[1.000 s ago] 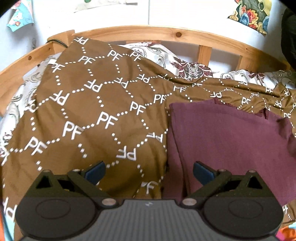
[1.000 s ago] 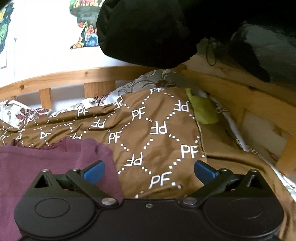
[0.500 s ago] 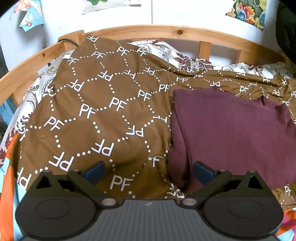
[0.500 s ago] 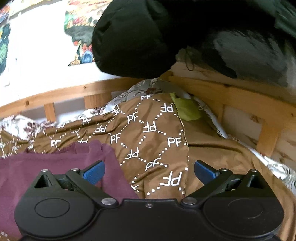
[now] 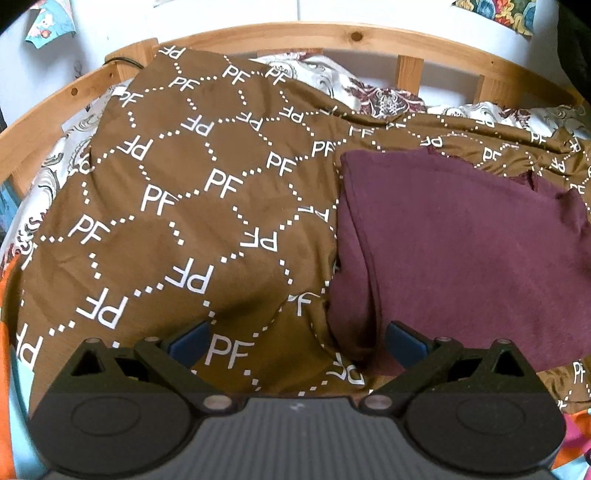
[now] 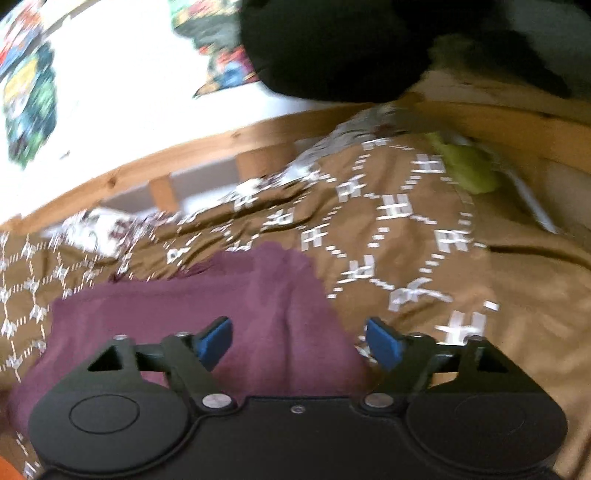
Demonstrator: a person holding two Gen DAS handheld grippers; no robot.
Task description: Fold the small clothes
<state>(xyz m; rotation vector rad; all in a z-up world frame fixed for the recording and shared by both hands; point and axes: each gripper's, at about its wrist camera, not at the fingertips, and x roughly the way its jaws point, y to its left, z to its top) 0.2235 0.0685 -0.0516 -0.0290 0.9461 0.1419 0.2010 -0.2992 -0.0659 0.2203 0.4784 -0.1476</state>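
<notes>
A maroon garment [image 5: 461, 251] lies flat on a brown bedspread printed with white "PF" letters [image 5: 192, 206]. It also shows in the blurred right wrist view [image 6: 207, 325]. My left gripper [image 5: 297, 339] is open and empty, hovering above the garment's near left corner, with its right finger over the maroon cloth. My right gripper [image 6: 299, 341] is open and empty above the garment's right edge, its jaws a little less wide than before.
A wooden bed rail [image 5: 332, 35] curves round the far side, with a floral sheet [image 5: 384, 99] below it. A black garment [image 6: 351, 48] hangs at the upper right. A yellow-green cloth [image 6: 465, 166] lies by the right rail. Orange fabric [image 5: 7, 332] is at the left edge.
Both grippers have drawn back and risen from the garment. The right gripper has swung left over the garment's right edge, and its jaws have narrowed somewhat.
</notes>
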